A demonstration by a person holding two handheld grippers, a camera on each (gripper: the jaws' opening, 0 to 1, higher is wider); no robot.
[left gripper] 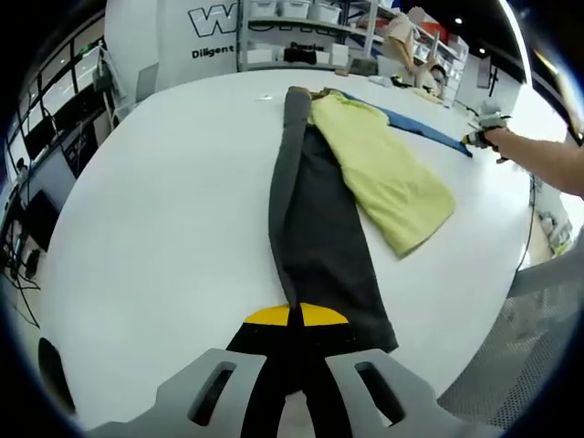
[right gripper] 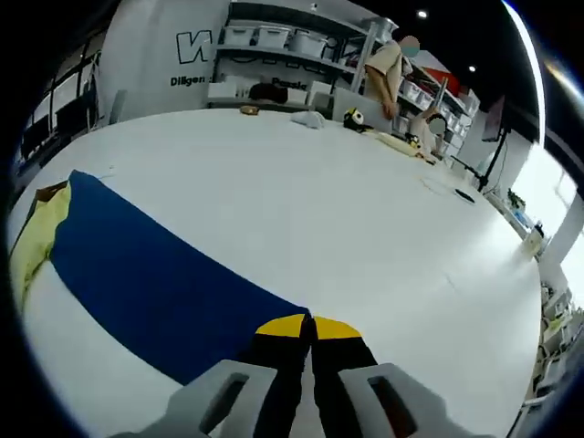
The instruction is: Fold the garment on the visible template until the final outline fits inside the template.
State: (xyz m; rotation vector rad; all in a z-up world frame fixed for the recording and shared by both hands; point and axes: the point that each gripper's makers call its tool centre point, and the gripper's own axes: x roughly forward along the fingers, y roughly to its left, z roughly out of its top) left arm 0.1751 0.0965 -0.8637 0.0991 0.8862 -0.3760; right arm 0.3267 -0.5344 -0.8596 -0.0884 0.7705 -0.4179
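Observation:
A long dark grey garment (left gripper: 319, 237) lies stretched across the white table (left gripper: 164, 228), running away from me. A yellow-green garment (left gripper: 388, 169) lies folded over its right side. My left gripper (left gripper: 297, 315) is shut, its yellow tips meeting on the dark garment's near end. Beyond the yellow piece runs a blue cloth (left gripper: 420, 128). At its far end a person's arm holds my right gripper (left gripper: 481, 137). In the right gripper view, the right gripper (right gripper: 307, 326) is shut on the near corner of the blue cloth (right gripper: 155, 274), with the yellow-green garment (right gripper: 36, 237) at far left.
The table's rounded edge (left gripper: 529, 237) drops off at the right. Small items (right gripper: 365, 119) lie on the far side of the table (right gripper: 365, 219). Shelves with white bins (right gripper: 283, 41) and a person (right gripper: 383, 68) stand behind it. Monitors (left gripper: 46, 137) stand at the left.

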